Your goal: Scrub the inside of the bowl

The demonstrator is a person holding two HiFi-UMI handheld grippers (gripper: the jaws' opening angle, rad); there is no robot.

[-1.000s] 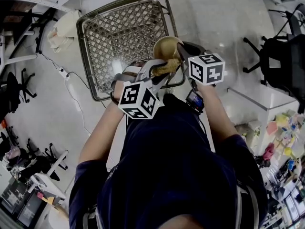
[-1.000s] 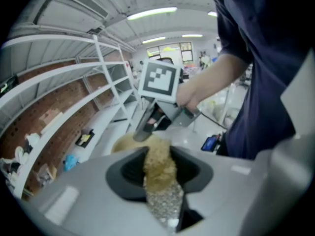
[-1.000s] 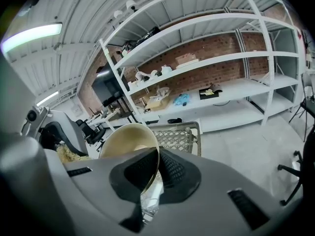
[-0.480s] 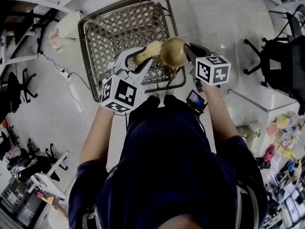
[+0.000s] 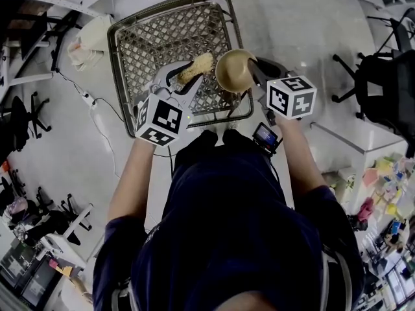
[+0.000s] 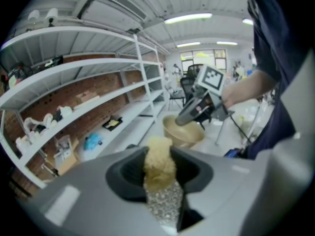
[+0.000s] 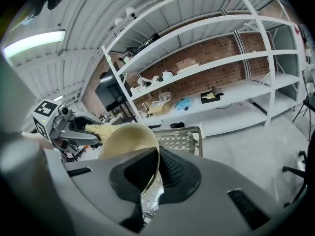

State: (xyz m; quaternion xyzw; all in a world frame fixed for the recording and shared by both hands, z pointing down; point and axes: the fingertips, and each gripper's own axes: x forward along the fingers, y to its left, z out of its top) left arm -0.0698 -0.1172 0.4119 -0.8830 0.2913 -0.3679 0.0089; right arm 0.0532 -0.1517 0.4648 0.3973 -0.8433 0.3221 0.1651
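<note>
A tan bowl [image 5: 235, 70] is held up over the wire basket [image 5: 149, 44], tilted, with my right gripper [image 5: 256, 67] shut on its rim. In the right gripper view the bowl's wall [image 7: 129, 144] runs between the jaws of the right gripper [image 7: 156, 173]. My left gripper [image 5: 188, 76] is shut on a yellow scrubbing sponge [image 5: 194, 67], which sits just left of the bowl and apart from it. In the left gripper view the sponge [image 6: 158, 163] fills the gap of the left gripper [image 6: 158, 167], and the bowl [image 6: 183, 132] lies beyond it.
The grey wire basket [image 7: 179, 139] stands on a white table in front of the person. A folded cloth [image 5: 84, 41] lies left of the basket. A black office chair [image 5: 382, 76] stands at the right, and white shelving [image 7: 221, 63] lines the brick wall.
My left gripper has drawn the sponge up and to the left, away from the bowl. The bowl has shifted slightly and now shows more of its opening.
</note>
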